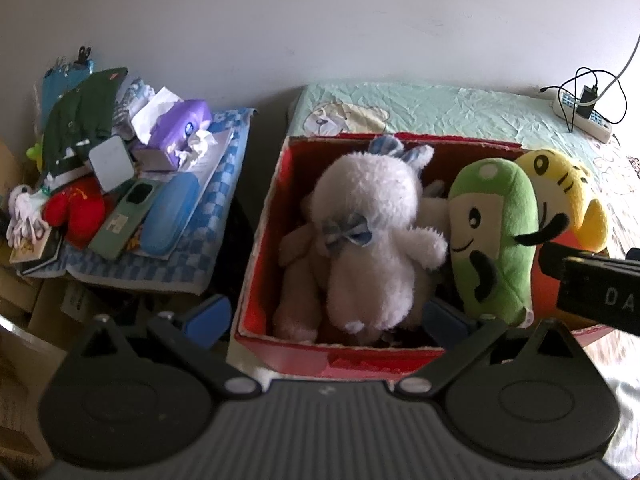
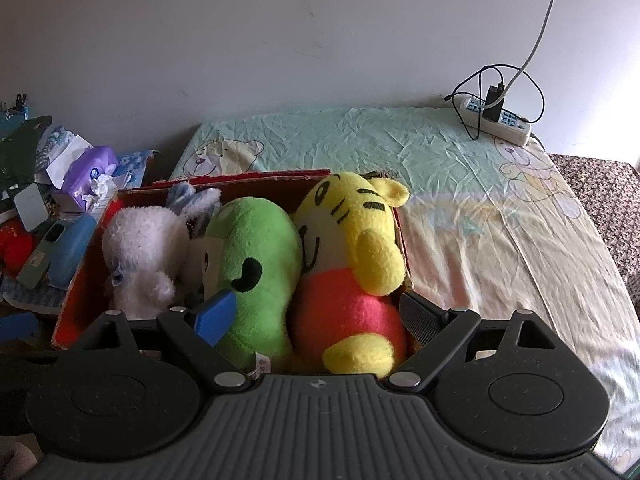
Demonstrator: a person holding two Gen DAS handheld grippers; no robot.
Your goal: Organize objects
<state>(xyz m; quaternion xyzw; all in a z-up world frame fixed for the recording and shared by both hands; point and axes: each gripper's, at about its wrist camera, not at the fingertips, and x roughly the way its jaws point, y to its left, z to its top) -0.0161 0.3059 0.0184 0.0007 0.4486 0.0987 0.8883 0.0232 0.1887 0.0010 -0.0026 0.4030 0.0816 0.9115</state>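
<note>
A red cardboard box point(image 1: 260, 240) point(image 2: 76, 292) stands on the bed and holds soft toys. In the left wrist view a white plush point(image 1: 372, 216) lies over a beige plush point(image 1: 296, 272), with a green plush point(image 1: 496, 232) and a yellow tiger plush point(image 1: 560, 184) to its right. My left gripper point(image 1: 328, 318) is open over the box's near edge, its fingers either side of the white plush's lower end. My right gripper point(image 2: 318, 316) is open, with the green plush point(image 2: 256, 260) and the tiger plush point(image 2: 352, 248) between its fingers. The white plush point(image 2: 144, 252) sits at their left.
A cluttered side table point(image 1: 216, 208) left of the bed carries a purple tissue pack point(image 1: 180, 128), a blue case point(image 1: 168, 216), a phone point(image 1: 124, 216) and a red toy point(image 1: 76, 208). A power strip point(image 2: 500, 120) with cables lies at the bed's far right corner. Wrinkled bedsheet point(image 2: 480, 220) stretches right of the box.
</note>
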